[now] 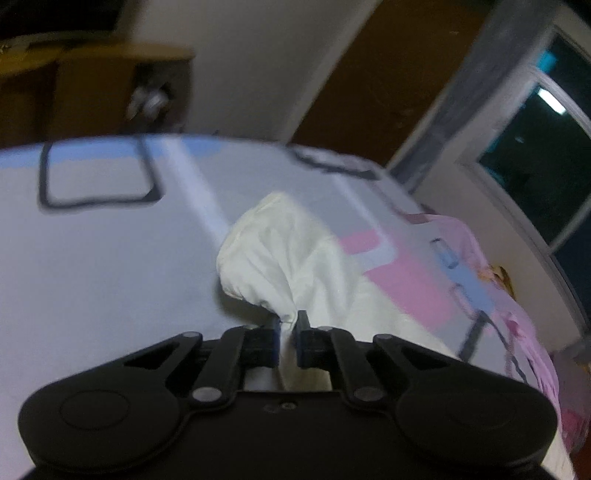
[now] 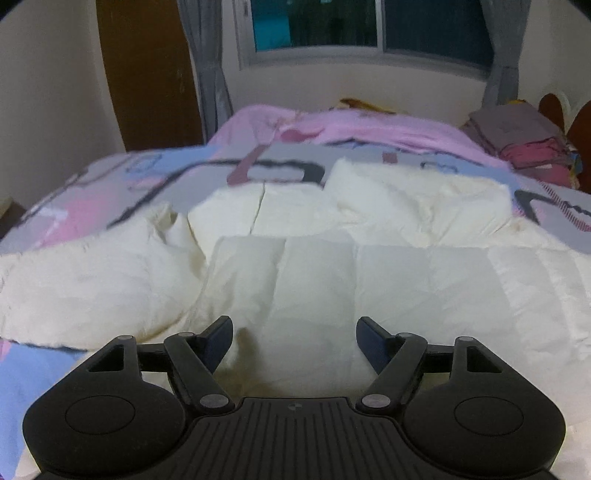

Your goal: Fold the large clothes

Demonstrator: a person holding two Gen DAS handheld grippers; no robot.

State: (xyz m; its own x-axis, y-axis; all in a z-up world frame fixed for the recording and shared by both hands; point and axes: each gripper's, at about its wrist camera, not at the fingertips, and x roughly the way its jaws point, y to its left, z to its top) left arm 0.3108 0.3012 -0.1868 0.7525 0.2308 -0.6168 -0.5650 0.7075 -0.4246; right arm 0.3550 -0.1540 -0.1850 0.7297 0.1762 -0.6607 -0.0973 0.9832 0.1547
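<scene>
A large cream-white quilted garment [image 2: 332, 273] lies spread on the bed, its puffy parts bunched toward the far side. In the left wrist view my left gripper [image 1: 287, 320] is shut on a fold of this cream garment [image 1: 280, 254] and holds it lifted above the bed, the cloth bunching up beyond the fingertips. In the right wrist view my right gripper [image 2: 294, 328] is open and empty, low over the near part of the garment, with its fingers [image 2: 219, 341] spread wide on either side of a flat quilted panel.
The bed has a patterned sheet [image 1: 110, 258] in grey, blue and pink. A pink blanket [image 2: 369, 125] lies at the far end. Folded clothes [image 2: 528, 142] are stacked at the far right. A window [image 2: 369, 26], a brown door [image 2: 147, 74] and a wooden shelf [image 1: 92, 96] surround the bed.
</scene>
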